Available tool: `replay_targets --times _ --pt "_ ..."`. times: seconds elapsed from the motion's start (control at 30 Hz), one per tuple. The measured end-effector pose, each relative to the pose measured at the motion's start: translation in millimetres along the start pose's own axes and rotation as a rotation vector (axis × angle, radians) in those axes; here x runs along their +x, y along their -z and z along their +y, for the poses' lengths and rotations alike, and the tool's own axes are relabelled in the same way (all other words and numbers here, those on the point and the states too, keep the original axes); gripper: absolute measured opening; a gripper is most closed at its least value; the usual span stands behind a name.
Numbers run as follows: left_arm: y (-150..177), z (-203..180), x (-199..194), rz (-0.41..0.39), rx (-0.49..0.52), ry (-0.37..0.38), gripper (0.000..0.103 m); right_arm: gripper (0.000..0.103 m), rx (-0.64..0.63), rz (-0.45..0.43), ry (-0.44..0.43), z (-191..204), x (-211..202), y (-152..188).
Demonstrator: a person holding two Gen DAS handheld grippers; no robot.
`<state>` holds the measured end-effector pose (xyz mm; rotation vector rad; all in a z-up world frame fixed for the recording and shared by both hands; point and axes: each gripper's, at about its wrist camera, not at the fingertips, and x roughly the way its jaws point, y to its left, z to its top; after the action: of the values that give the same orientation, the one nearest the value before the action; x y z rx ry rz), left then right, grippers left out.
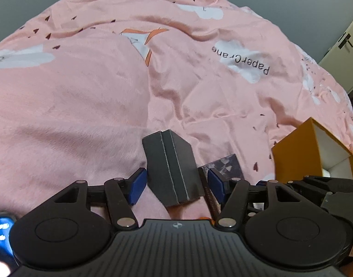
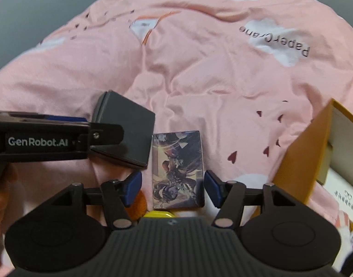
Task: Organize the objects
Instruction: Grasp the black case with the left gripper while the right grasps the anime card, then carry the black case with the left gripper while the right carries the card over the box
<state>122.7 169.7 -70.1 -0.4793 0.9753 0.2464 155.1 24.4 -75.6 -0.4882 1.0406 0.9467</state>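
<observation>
Fingers of the left gripper (image 1: 174, 185) stand wide apart around a matte black box (image 1: 173, 170), their blue pads (image 1: 136, 188) clear of its sides with bedding showing in the gaps, so nothing is clamped; the box lies tilted on the soft bed, its long side seam with two pale edge lines facing up. Fingers of the right gripper (image 2: 173, 188) are likewise spread, framing a flat rectangular card pack (image 2: 178, 169) with glossy printed artwork, and the pads (image 2: 212, 189) sit just beside its long edges without pressing, so it too appears free. Each item lies squarely between its own pair of fingers, which I judge suits either a grasp or a release. The box and the pack lie just beside each other, the box to the left and a little farther. To the right stands an open orange cardboard box (image 2: 301, 152) with a white interior, probably the place for sorted things. Near the right gripper's body a yellow and orange object (image 2: 159, 213) peeks out, too hidden to name. Everything rests on a wrinkled pink duvet (image 1: 84, 106) printed with white clouds, small dark hearts and the words "PaperCrane"; its slack, fuzzy cloth lets rigid boxes sink and lean.
</observation>
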Motion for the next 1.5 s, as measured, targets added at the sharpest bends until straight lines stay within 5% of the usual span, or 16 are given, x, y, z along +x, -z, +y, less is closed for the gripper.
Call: replay_targets --times 0.13,0.27,0.47,0.63,0.9,1.17,1.5 --pt "0.6 2.8 10.3 0.001 -0.015 -0.005 0.067 0.069 -0.011 0.054 0.006 0.5 17.8 -9.0" --pt "0.6 5.3 10.5 -0.006 -0.032 0.002 0.049 0.072 -0.029 0.103 0.031 0.4 32.5 -17.4" --pt "2.0 2.4 2.2 -0.048 -0.029 0.026 0.041 0.072 -0.012 0.151 0.035 -2.7 46.5 -22.0" --pt "8.9 -13.0 -10.7 -0.094 0.035 0.025 0.039 0.061 -0.011 0.17 0.035 -1.7 49.7 -20.4" --pt "11.1 -23.8 -44.4 -0.17 0.061 0.058 0.038 0.06 0.014 0.08 0.024 -3.4 14.9 -14.4" --pt "12.3 -39.4 -97.0 -0.276 0.049 0.172 0.038 0.06 0.109 -0.114 -0.01 -14.4 -72.2 3.0" --pt "48.1 -109.7 -113.2 -0.228 0.237 0.357 0.038 0.06 0.357 -0.305 0.082 -56.7 -175.2 93.1"
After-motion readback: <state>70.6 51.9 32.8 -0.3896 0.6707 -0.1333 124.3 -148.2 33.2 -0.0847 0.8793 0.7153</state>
